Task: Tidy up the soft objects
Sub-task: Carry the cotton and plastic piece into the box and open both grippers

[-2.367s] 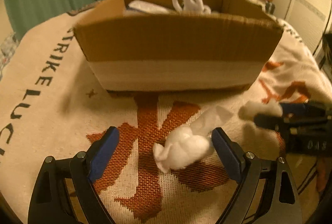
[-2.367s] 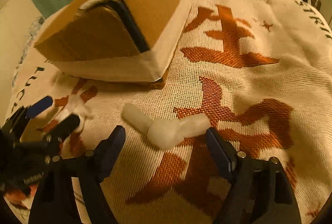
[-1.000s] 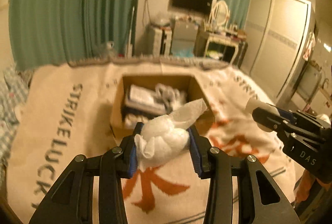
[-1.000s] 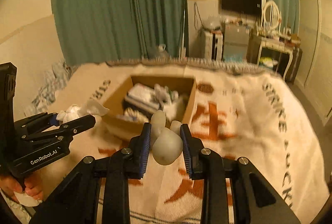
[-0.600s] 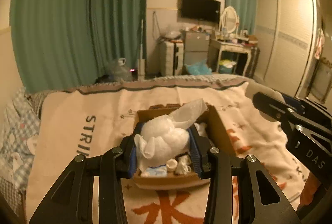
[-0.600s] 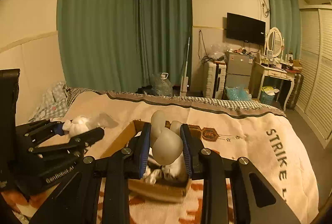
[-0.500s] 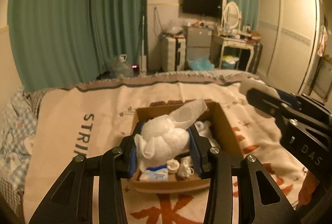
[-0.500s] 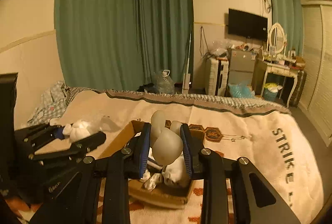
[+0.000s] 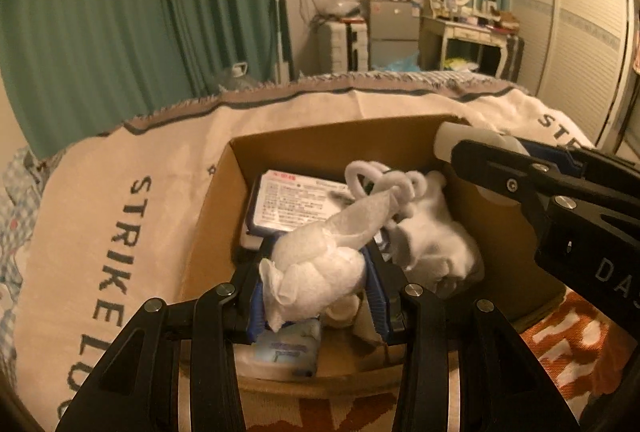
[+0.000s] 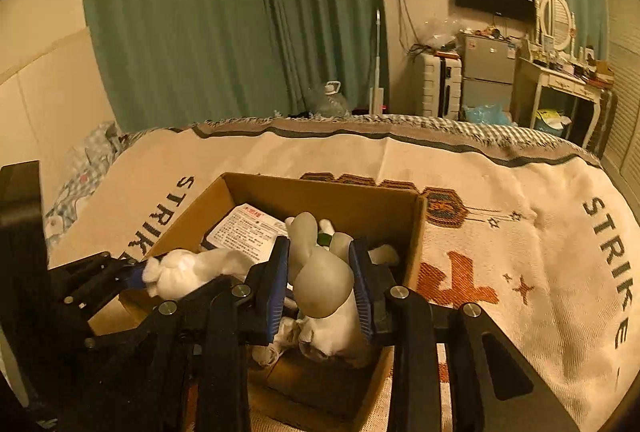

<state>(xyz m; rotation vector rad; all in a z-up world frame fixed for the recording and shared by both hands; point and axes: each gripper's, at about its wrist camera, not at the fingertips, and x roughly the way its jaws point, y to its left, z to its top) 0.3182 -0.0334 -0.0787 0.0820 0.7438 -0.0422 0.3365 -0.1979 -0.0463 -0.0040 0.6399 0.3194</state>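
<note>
My left gripper (image 9: 316, 284) is shut on a white crumpled wad of soft wrap (image 9: 320, 256) and holds it over the near left part of the open cardboard box (image 9: 320, 139). My right gripper (image 10: 320, 284) is shut on a pale soft rounded piece (image 10: 324, 280) over the box (image 10: 416, 232). The right gripper also shows at the right of the left wrist view (image 9: 520, 183). The left gripper and its wad show at the left of the right wrist view (image 10: 168, 276). Inside the box lie a flat printed packet (image 9: 296, 199) and white soft items (image 9: 432, 240).
The box stands on a cream blanket (image 9: 100, 211) with dark letters and orange patterns. Green curtains (image 10: 220, 11), a suitcase, a small fridge, a dressing table and a wall TV stand behind the bed.
Both grippers closed on their soft pieces, lifted them off the blanket, and came down close over the open box. Both stay shut on their pieces.
</note>
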